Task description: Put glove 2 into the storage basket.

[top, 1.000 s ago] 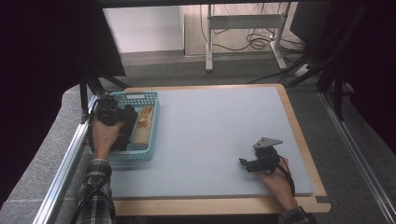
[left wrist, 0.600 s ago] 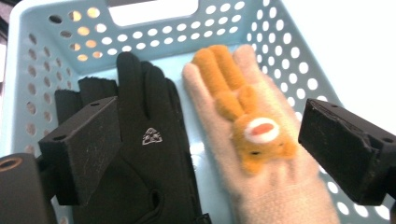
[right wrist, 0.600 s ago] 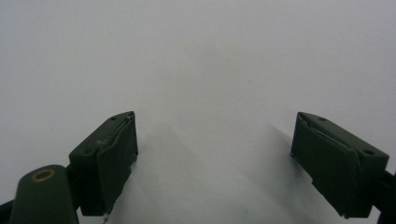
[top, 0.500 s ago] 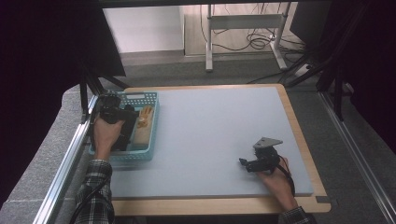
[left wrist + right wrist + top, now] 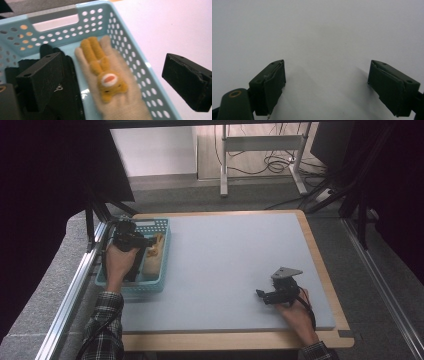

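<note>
While the idle right gripper point(image 5: 270, 295) rests wide open and empty, the left gripper point(image 5: 112, 82), open wide, straddles the cream knitted glove with orange felt animal point(image 5: 107, 82) in the perforated light-blue plastic basket point(image 5: 140, 72), apparently for pickup.

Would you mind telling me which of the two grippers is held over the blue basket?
The left gripper, open over the blue basket and its cream mitten; the right gripper, also open, sits over bare mat.

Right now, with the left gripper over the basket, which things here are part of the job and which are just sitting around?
Likely in play:
- left gripper, jaws open over the basket
- cream mitten with an orange bear patch
- light blue basket
- dark item beside the mitten

Likely idle:
- right gripper, open on the bare mat
- metal stand and cables beyond the table
</note>
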